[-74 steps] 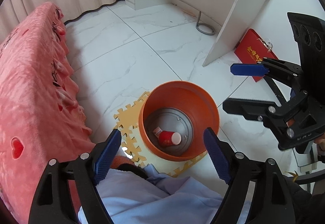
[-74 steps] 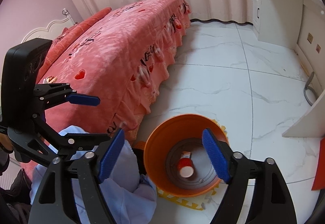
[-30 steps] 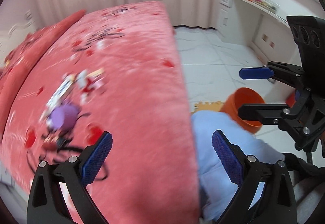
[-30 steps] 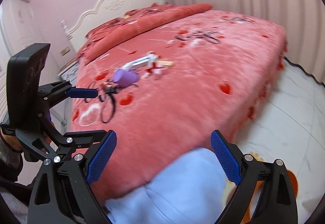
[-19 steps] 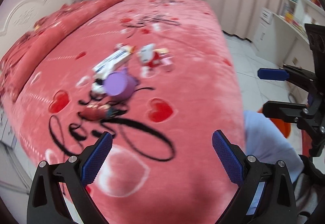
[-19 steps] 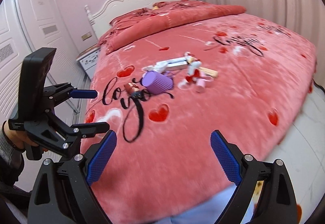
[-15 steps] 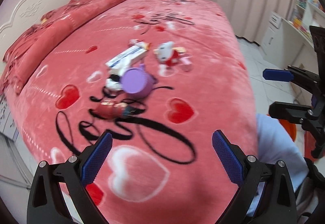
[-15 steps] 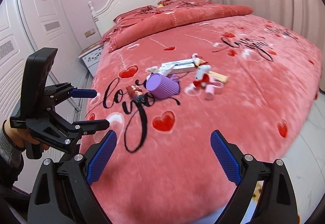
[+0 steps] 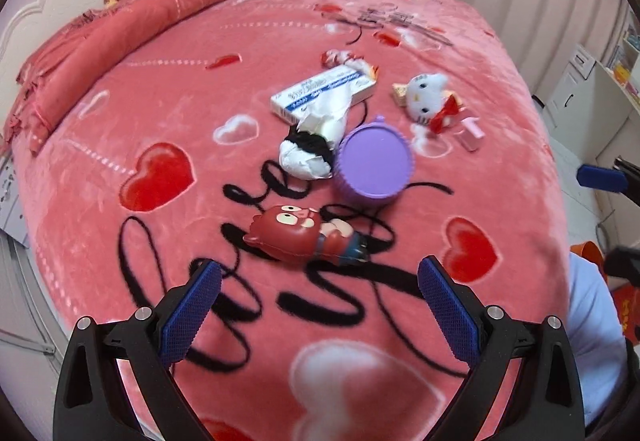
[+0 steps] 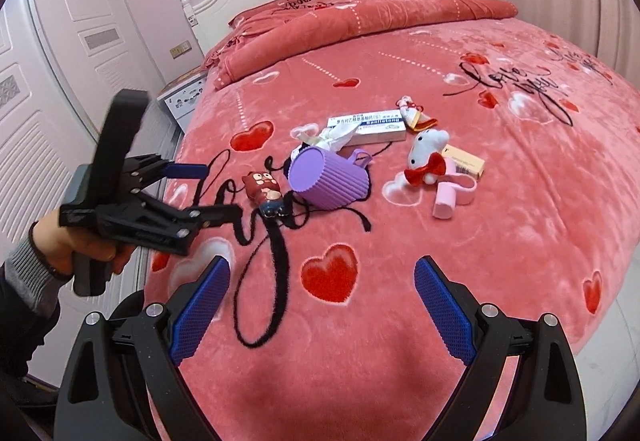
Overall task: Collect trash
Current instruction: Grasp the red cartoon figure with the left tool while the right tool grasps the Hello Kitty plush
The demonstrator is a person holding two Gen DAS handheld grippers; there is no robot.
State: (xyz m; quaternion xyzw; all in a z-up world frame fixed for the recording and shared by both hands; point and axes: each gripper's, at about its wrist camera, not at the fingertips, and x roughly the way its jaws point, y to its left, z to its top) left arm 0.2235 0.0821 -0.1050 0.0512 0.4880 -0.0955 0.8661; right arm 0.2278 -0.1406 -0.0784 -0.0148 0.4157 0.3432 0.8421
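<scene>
Both claws, from bin to bed (image 9: 248, 41)

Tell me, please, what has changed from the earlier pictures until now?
Both grippers swung from the orange bin on the floor to the bed. The left gripper moved closer to the red toy and purple cup. Right gripper followed. Both stayed open, holding nothing.

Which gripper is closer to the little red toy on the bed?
Left. The left gripper hangs open just in front of the red toy. The right gripper is open too, but farther back near the bed's edge.
</scene>
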